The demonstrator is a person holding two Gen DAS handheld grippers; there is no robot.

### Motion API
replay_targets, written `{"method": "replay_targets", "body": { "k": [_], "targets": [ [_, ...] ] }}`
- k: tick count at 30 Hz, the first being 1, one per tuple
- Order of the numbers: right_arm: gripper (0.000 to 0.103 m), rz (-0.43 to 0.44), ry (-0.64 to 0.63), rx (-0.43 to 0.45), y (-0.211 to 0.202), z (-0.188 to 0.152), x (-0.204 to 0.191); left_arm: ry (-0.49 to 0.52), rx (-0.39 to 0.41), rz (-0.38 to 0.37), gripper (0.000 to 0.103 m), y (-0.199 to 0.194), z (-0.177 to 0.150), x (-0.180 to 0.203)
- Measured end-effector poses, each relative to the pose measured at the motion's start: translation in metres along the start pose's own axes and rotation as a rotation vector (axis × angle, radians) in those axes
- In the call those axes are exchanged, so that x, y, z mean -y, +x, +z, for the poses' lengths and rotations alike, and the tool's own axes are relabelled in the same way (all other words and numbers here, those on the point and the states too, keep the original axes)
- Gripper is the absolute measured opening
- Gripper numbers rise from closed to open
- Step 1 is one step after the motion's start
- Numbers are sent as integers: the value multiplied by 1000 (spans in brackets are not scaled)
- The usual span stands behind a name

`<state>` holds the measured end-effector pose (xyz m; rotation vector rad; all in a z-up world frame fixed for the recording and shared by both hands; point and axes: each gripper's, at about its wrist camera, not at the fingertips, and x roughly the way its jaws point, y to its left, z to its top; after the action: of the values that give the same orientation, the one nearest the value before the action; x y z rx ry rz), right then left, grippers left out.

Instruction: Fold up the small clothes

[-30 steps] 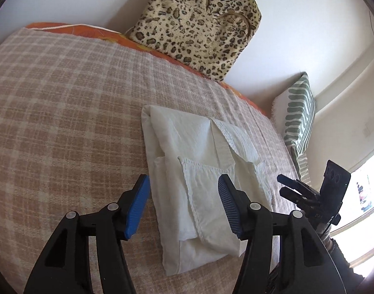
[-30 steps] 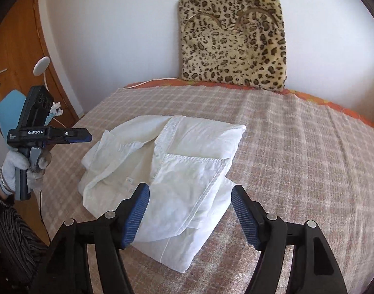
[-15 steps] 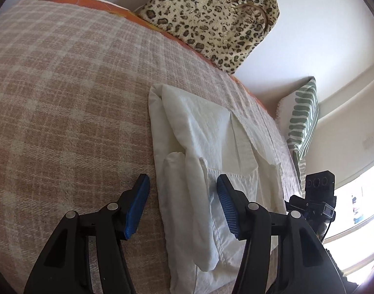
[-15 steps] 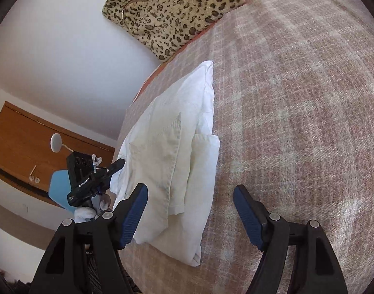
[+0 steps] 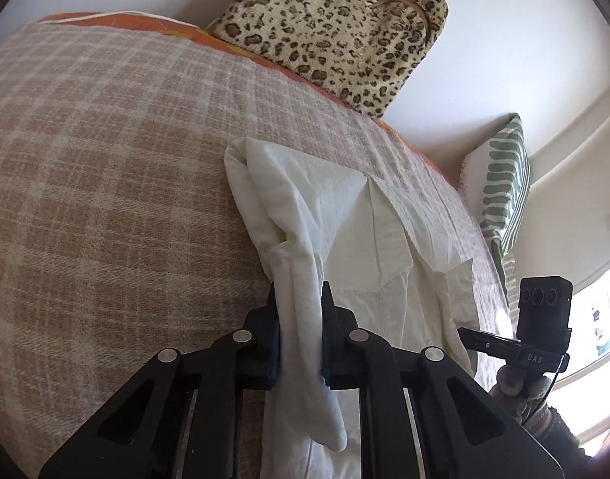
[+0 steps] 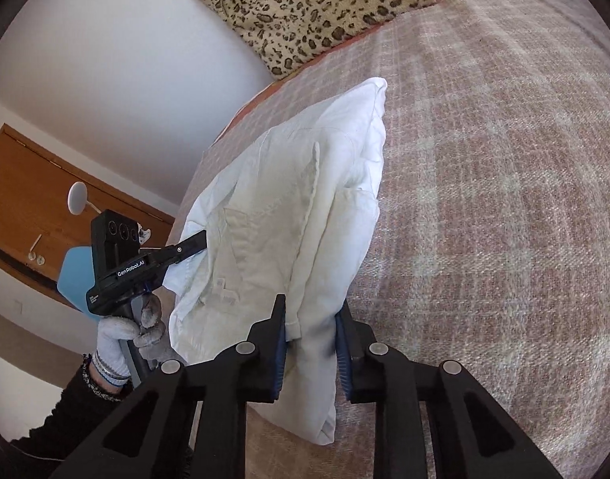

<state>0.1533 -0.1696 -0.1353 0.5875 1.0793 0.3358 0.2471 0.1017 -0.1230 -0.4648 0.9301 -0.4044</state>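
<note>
A white shirt [image 5: 345, 219], partly folded, lies on a checked bedspread [image 5: 105, 199]. My left gripper [image 5: 299, 291] is closing its jaws on a bunched fold along the shirt's left edge, and the blue pads press the cloth. In the right wrist view the same shirt [image 6: 305, 183] lies on the bedspread [image 6: 484, 199], and my right gripper [image 6: 311, 311] is closing on its near right edge with cloth squeezed between the pads. The right gripper [image 5: 462, 333] also shows at the shirt's far side in the left wrist view. The left gripper [image 6: 201, 239] shows with its tip in the cloth.
A leopard-print cushion [image 5: 337, 28] leans on the wall at the head of the bed. A green-striped pillow [image 5: 504, 183] stands at the right side. A wooden door [image 6: 25, 199] and a blue chair [image 6: 73, 275] lie beyond the bed's left edge. A gloved hand [image 6: 117, 335] holds the left gripper.
Both grippers have come down onto the shirt and gone from wide open to closed on its edges. The right view has rolled, and the cloth is bunched up between the pads.
</note>
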Motion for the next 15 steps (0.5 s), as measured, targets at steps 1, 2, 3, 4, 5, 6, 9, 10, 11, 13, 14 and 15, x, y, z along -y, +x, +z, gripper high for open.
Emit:
{"method": "replay_targets", "body": {
  "k": [1,2,3,4,5,6,9,10,11,13,14,15],
  "targets": [
    [19,-29,-39,10,-2,-1,-7,27,10,21,12,-2,-1,6],
    [18,-51,-72,21,-4,-2,-13,54,22,38,12,-4,-2,12],
    [17,-68,-96,31,-6,-2,-18,83,33,51,12,-6,-3,17],
    [17,-81,-121,42,-9,-2,-22,108,45,62,12,-9,-4,23],
    [16,-93,-143,55,-12,-2,-27,136,57,69,11,-12,-4,29],
    [16,-108,-169,68,-16,-2,-31,164,70,77,11,-15,-5,36],
    [15,-154,-248,111,-29,-2,-45,244,102,90,11,-21,-8,58],
    [15,-162,-264,127,-34,-1,-48,267,109,95,11,-21,-9,66],
    [15,-168,-274,142,-41,0,-49,289,115,98,11,-21,-9,73],
    [15,-176,-280,165,-51,3,-50,325,128,99,11,-20,-9,86],
    [15,-183,-283,175,-57,4,-49,339,135,96,11,-19,-9,93],
    [15,-191,-284,185,-63,6,-48,349,140,92,11,-18,-8,100]
  ]
}}
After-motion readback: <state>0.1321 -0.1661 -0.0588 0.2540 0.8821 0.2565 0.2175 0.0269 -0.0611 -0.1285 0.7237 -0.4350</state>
